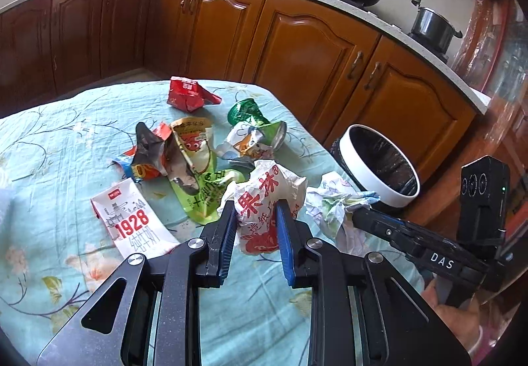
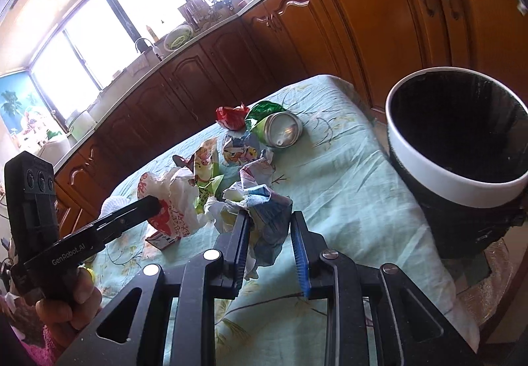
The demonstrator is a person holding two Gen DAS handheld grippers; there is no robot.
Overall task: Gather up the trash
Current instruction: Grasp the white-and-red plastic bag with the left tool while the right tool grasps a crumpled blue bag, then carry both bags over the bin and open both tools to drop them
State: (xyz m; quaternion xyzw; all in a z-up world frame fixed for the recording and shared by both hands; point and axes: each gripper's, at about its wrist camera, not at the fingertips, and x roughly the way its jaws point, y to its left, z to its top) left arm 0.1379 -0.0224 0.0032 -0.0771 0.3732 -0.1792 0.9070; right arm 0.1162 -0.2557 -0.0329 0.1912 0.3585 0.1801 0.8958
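Right now the left gripper (image 1: 255,212) has its blue-padded fingers on either side of a crumpled white wrapper with red characters (image 1: 267,194), pinching it where it sits on the counter (image 1: 49,141), which is covered in a pale green floral cloth. Just to the right of it, the right gripper (image 2: 269,227) straddles a crumpled wad of white and blue paper (image 2: 264,211) — its fingers are spread, the left pad touching the wad and the right pad standing clear of it, so nothing is clamped.

Behind the two wads lies the rest of the litter in a loose heap: a flat white pouch marked 1928 (image 1: 132,221) near the left gripper, a light green wrapper (image 1: 204,191) partly under a torn foil snack bag (image 1: 158,155), a crumpled cartoon-printed packet (image 1: 246,141), a green can (image 2: 280,128) lying on its side with its silver end toward the right wrist camera, and a red wrapper (image 1: 186,94) farthest back.

A trash bin (image 2: 429,174) with a white rim and black liner stands just off the right edge of the counter — open-topped and near the right gripper. Wooden kitchen cabinets (image 1: 313,46) run behind.
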